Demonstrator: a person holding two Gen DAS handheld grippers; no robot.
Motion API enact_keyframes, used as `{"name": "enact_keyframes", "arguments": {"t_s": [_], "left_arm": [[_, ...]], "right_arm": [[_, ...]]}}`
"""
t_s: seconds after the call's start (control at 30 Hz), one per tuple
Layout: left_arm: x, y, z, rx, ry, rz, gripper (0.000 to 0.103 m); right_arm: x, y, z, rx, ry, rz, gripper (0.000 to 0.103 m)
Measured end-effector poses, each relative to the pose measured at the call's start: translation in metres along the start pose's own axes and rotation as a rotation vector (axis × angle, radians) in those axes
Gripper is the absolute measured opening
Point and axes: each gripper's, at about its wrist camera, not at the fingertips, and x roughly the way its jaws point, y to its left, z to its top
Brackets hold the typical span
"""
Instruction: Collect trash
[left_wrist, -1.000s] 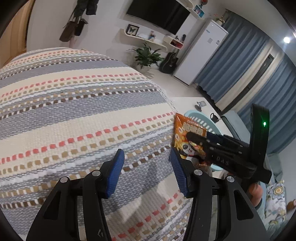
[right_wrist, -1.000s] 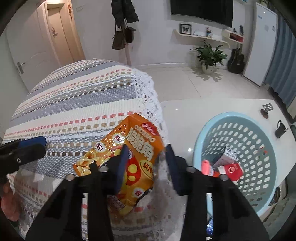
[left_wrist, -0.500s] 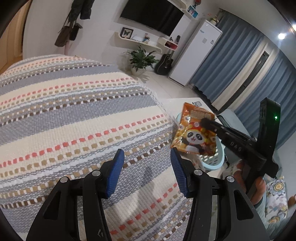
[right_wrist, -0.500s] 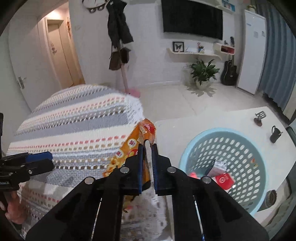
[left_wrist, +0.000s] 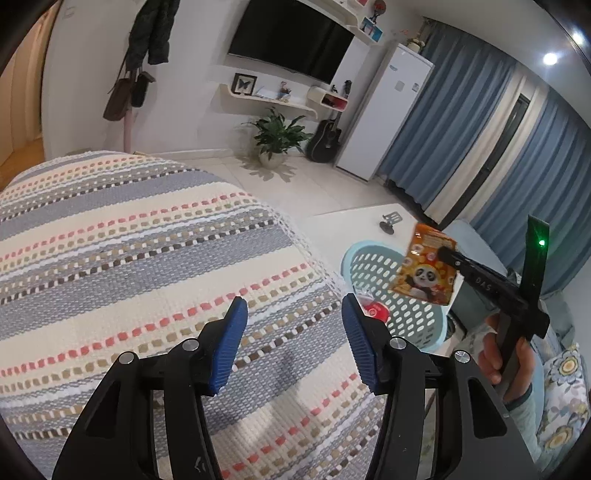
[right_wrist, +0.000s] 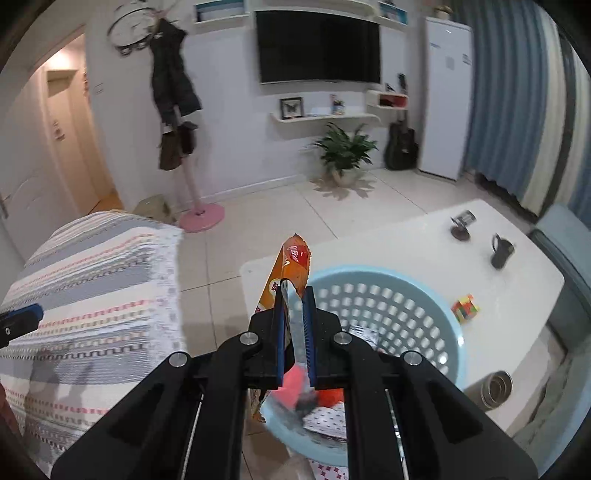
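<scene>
Snack bag (right_wrist: 291, 258) now lifted over basket (right_wrist: 452, 332), right tongs (right_wrist: 294, 314) clenched; left tongs (left_wrist: 293, 343) released

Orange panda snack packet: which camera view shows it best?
The left wrist view: the orange panda snack packet faces the camera flat, printed front readable, pinched by the right gripper over the light blue perforated basket. The right wrist view shows it only edge-on between the fingers.

I see a bright room, a round ceiling light (left_wrist: 549, 58) glaring, bent dark edges, blurry right view.
</scene>
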Motion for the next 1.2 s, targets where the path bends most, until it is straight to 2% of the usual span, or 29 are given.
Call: {"name": "enact_keyframes", "arguments": {"t_s": [0.1, 0.2, 0.3, 0.4, 0.5, 0.53, 0.57, 0.8, 0.9, 1.2], "left_arm": [[0.008, 0.000, -0.003, -0.013, 0.009, 0.020, 0.053], [0.011, 0.002, -0.004, -0.022, -0.001, 0.049, 0.061], [0.014, 0.003, -0.005, -0.021, 0.003, 0.072, 0.062], [0.016, 0.004, -0.007, -0.024, 0.003, 0.093, 0.069], [0.017, 0.006, -0.008, -0.036, 0.001, 0.099, 0.069], [0.017, 0.005, -0.009, -0.038, 0.000, 0.099, 0.070], [0.016, 0.005, -0.009, -0.039, -0.001, 0.097, 0.070], [0.003, -0.001, -0.011, -0.017, -0.023, 0.112, 0.070], [-0.007, -0.008, -0.009, 0.003, -0.043, 0.127, 0.070], [-0.061, -0.037, 0.001, 0.059, -0.196, 0.172, 0.079]], "right_arm": [[0.009, -0.021, -0.005, 0.049, 0.027, -0.018, 0.007], [0.021, -0.037, -0.011, 0.092, 0.059, -0.039, 0.007], [0.035, -0.047, -0.020, 0.128, 0.096, -0.038, 0.008], [0.046, -0.050, -0.025, 0.149, 0.125, -0.046, 0.011], [0.053, -0.055, -0.030, 0.175, 0.143, -0.056, 0.034], [0.053, -0.056, -0.032, 0.184, 0.143, -0.056, 0.049], [0.053, -0.059, -0.033, 0.196, 0.138, -0.057, 0.057], [0.041, -0.067, -0.031, 0.235, 0.123, -0.050, 0.060], [0.028, -0.059, -0.027, 0.222, 0.102, -0.052, 0.065], [-0.037, -0.022, -0.007, 0.188, -0.057, -0.136, 0.065]]}}
